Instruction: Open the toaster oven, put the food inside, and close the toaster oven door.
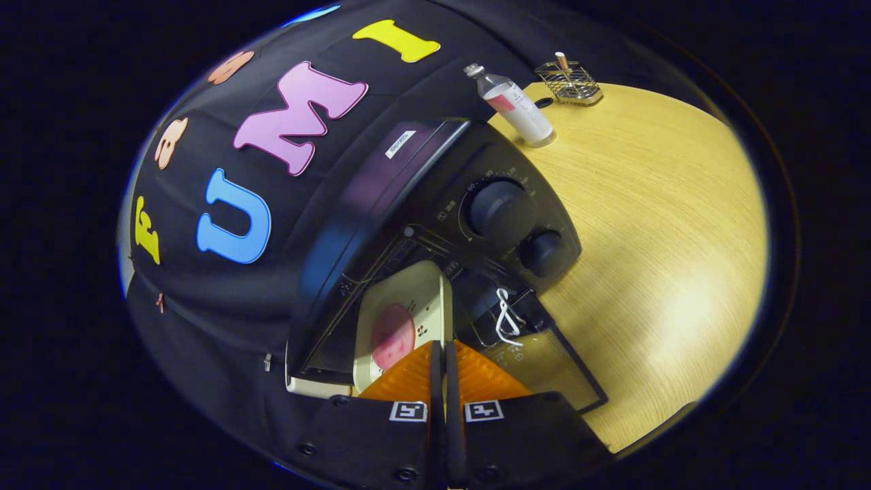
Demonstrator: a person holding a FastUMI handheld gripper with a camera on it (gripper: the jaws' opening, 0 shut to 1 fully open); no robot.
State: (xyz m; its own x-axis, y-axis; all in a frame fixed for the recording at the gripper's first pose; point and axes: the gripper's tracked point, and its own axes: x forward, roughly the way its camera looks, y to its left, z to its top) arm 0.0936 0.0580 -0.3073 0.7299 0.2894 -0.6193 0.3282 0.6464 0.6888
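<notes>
Plate of food set inside the open toaster oven

At lower centre the gripper (444, 357) has its jaws drawn narrow, almost touching, gripping nothing that can be seen. Just beyond them the plate (408, 306) with its pink food (392, 335) sits in the toaster oven (435, 204), whose door (551, 367) hangs open toward the table (653, 224), probably awaiting closing.

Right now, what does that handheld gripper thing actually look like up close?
The gripper has two ribbed, wedge-shaped fingers that taper toward their tips, pressed side by side. They sit on black blocky mounts with round screws, and each mount carries a small square black-and-white marker.
</notes>
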